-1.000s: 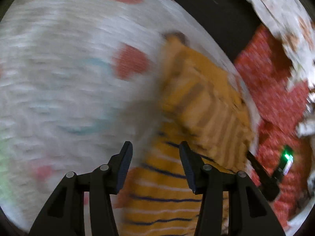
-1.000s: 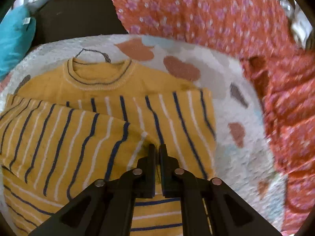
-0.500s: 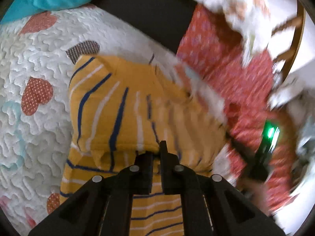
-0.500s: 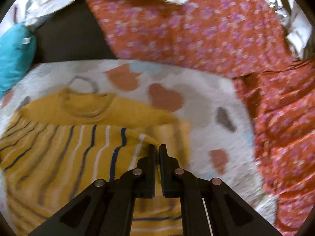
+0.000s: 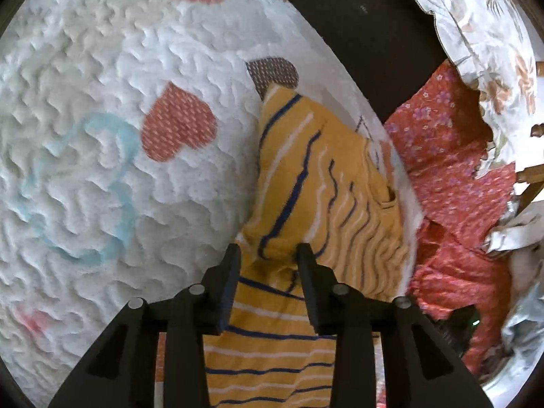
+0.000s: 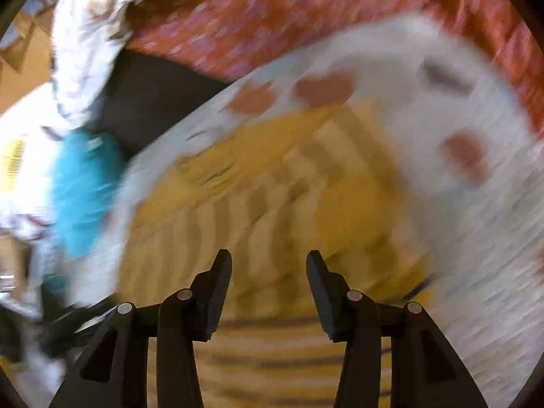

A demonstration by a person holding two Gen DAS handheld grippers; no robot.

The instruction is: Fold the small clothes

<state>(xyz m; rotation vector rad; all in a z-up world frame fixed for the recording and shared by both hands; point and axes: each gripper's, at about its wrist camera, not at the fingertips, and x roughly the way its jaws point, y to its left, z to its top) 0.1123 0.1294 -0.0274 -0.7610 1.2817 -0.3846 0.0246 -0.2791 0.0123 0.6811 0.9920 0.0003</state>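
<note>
One yellow striped sweater lies on one white quilted mat printed with hearts; three hearts show clearly in the left wrist view, two red and one brown at the upper middle of the frame, plus a faint pink mark at lower left; the sweater fills the lower middle and centre of both views, knitted, mustard yellow with navy and white stripes, a folded panel laid over the lower body so its stripes run at an angle to those beneath; the left gripper stands with its jaws parted a moderate way, straddling the folded edge and gripping nothing; the right gripper is likewise spread wide over the sweater, holding nothing, its view heavily blurred; one teal cloth sits at the left of the right wrist view; red floral fabric fills the right of the left wrist view, with a white leaf-print cloth above it
</note>
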